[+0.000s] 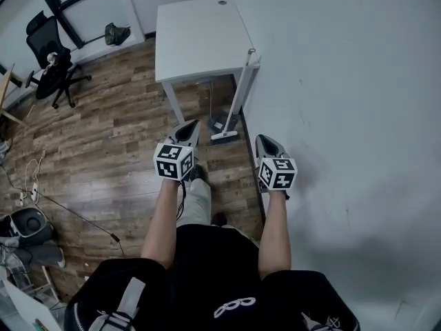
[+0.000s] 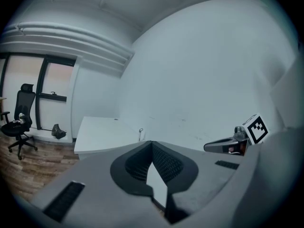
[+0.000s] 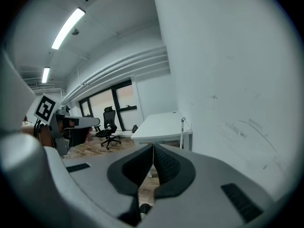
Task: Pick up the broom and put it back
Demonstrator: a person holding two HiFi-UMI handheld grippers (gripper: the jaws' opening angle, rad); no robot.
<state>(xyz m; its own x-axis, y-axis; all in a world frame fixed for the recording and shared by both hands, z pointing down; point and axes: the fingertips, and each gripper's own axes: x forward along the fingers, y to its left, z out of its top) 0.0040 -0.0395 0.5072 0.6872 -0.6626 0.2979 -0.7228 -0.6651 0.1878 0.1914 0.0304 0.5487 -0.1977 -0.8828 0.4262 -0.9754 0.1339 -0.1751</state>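
One broom (image 1: 238, 92) with a white handle leans tilted against the front right corner of one white table (image 1: 196, 33). Its head rests on the wooden floor (image 1: 103, 136), near the white wall (image 1: 344, 81). A person holds two grippers out above the floor, both apart from the broom. The left gripper (image 1: 191, 125) and the right gripper (image 1: 264, 138) each have their fingers pressed together on nothing. One black office chair (image 1: 52, 64) stands on the floor, well left of the table.
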